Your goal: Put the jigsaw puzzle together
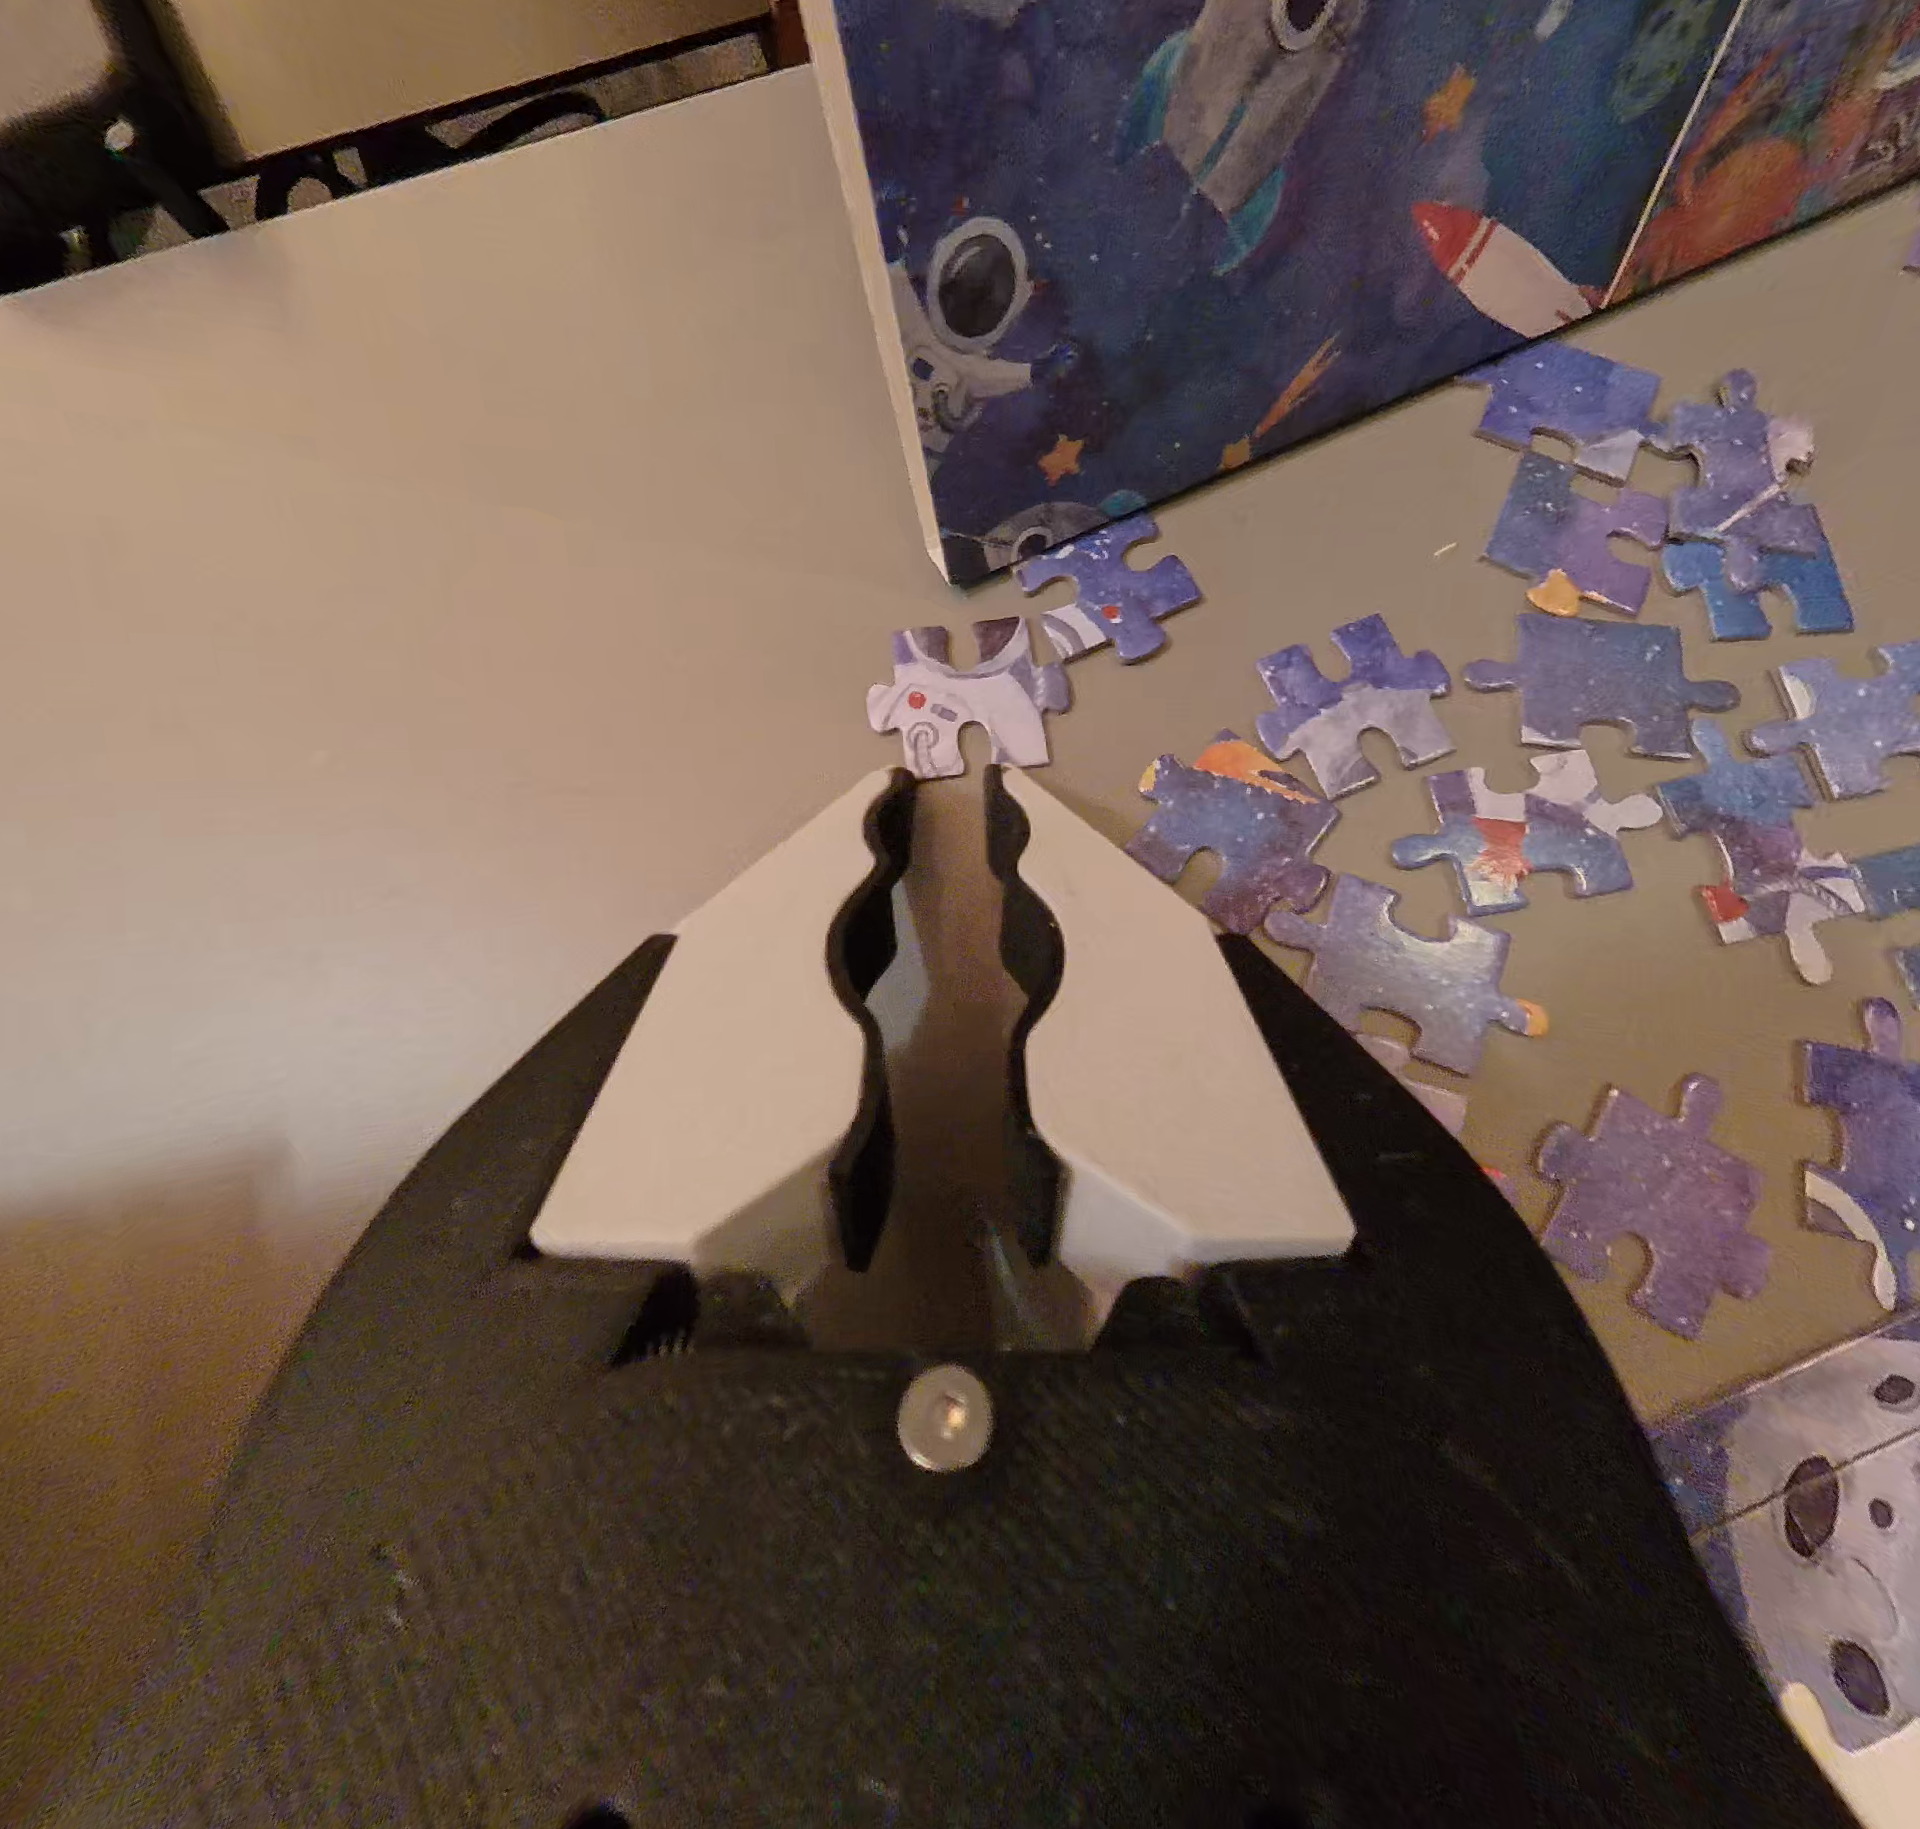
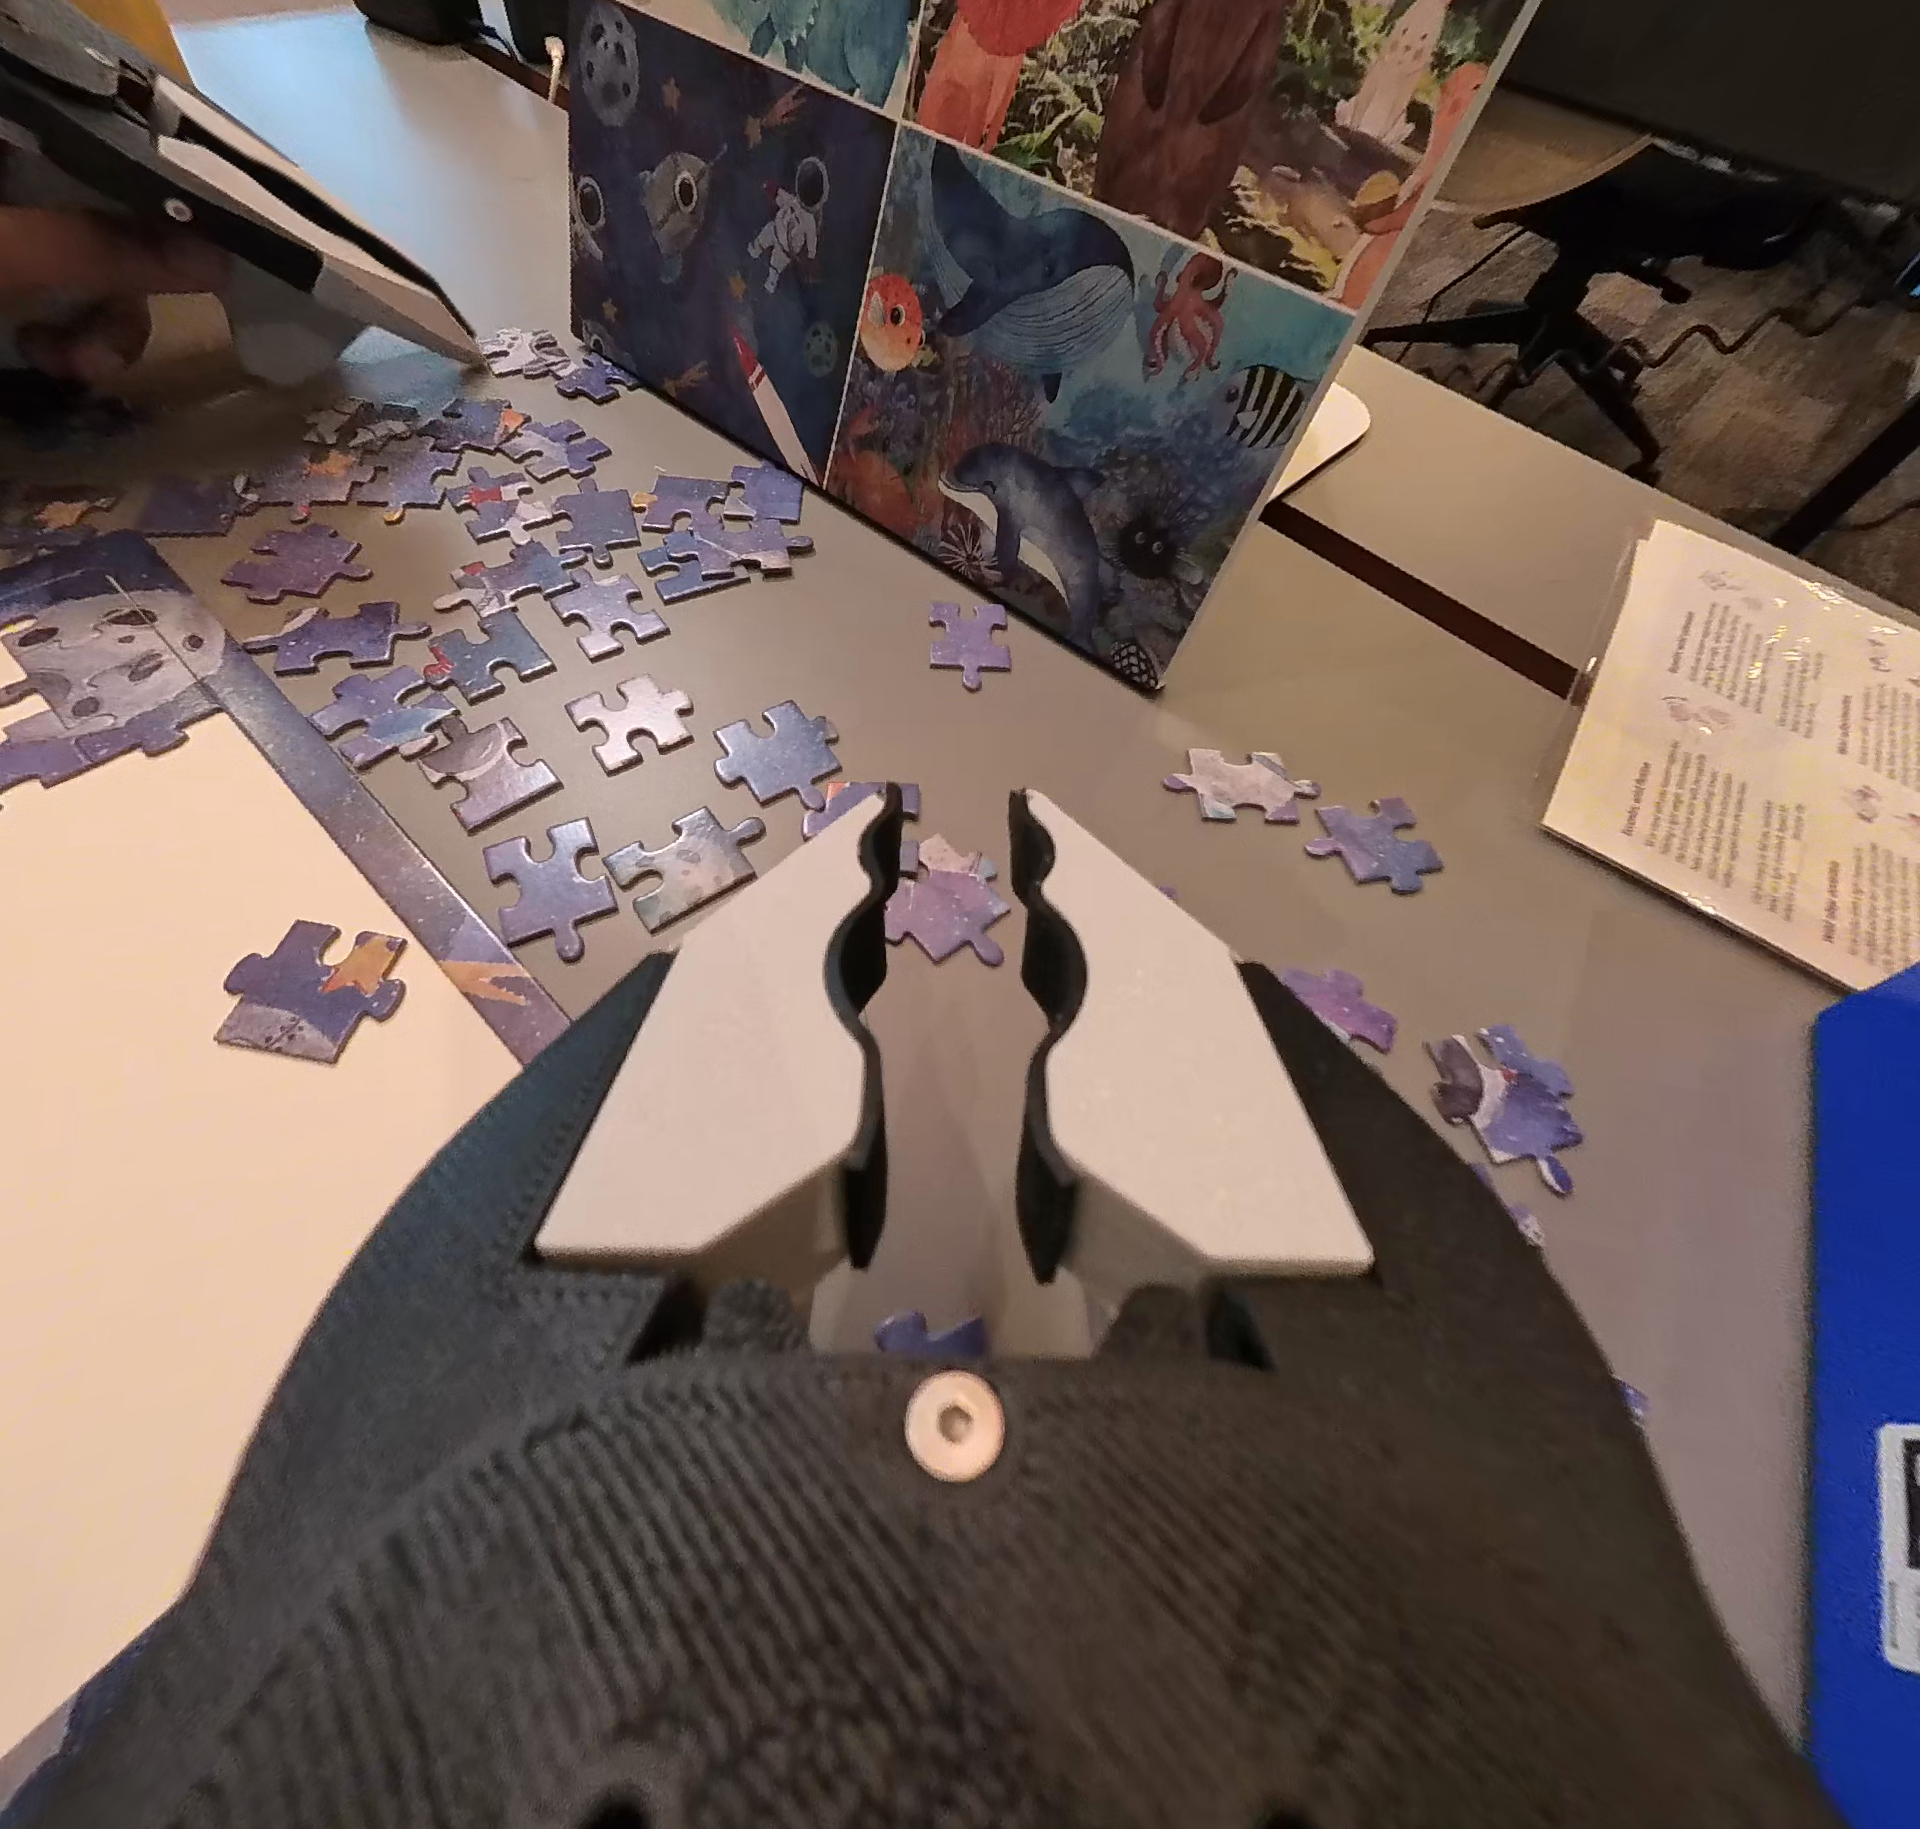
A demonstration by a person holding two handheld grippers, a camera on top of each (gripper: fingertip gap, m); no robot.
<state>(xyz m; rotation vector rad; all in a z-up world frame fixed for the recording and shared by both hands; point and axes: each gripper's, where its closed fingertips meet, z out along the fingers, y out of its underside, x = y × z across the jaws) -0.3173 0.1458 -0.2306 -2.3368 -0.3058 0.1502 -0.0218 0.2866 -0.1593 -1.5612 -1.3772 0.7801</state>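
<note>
In the left wrist view my left gripper (image 1: 948,780) is low over the grey table (image 1: 416,636), its jaws a narrow gap apart. A white astronaut-suit puzzle piece (image 1: 966,704) lies flat just beyond the tips. Its lower tab reaches the left fingertip (image 1: 896,782), but the pads do not press on it. The right wrist view shows this gripper (image 2: 457,340) at the far left, tip down by the same piece (image 2: 525,347). My right gripper (image 2: 956,808) is open and empty above a purple piece (image 2: 940,906) on the table.
Several loose blue and purple pieces (image 1: 1558,844) (image 2: 499,584) are scattered about. An upright picture box (image 1: 1247,221) (image 2: 935,273) stands behind them. A white puzzle board (image 2: 156,896) with a moon section (image 2: 114,657) lies left, with one piece (image 2: 312,990) on it. A leaflet (image 2: 1745,771) and a blue object (image 2: 1870,1312) are at the right.
</note>
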